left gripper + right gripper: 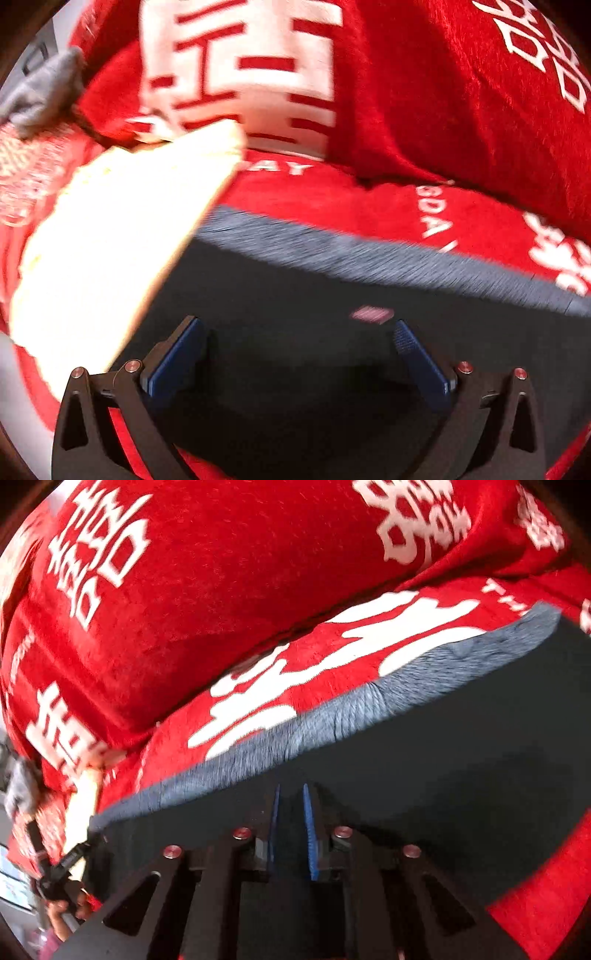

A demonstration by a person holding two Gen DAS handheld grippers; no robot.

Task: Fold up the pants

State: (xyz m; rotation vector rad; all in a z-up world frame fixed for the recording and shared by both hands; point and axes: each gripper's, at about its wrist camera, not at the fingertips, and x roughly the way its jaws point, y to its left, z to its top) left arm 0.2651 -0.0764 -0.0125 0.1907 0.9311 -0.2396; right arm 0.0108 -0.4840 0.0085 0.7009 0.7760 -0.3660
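Observation:
Dark navy pants [295, 295] with a grey ribbed waistband [369, 254] lie flat on a red bedspread. A small pink label [371, 315] sits just below the waistband. My left gripper [299, 336] is open, low over the pants with its blue pads [177, 362] apart. In the right wrist view the same pants [443, 746] and waistband [332, 716] fill the lower half. My right gripper [291, 797] is shut on a pinch of the dark fabric just below the waistband.
A red bedspread [369, 195] with white lettering covers the bed. Red pillows [461, 92] with white characters lie behind the pants. A cream knitted cloth [122, 240] lies at the left, overlapping the pants' edge. A grey item [44, 92] sits far left.

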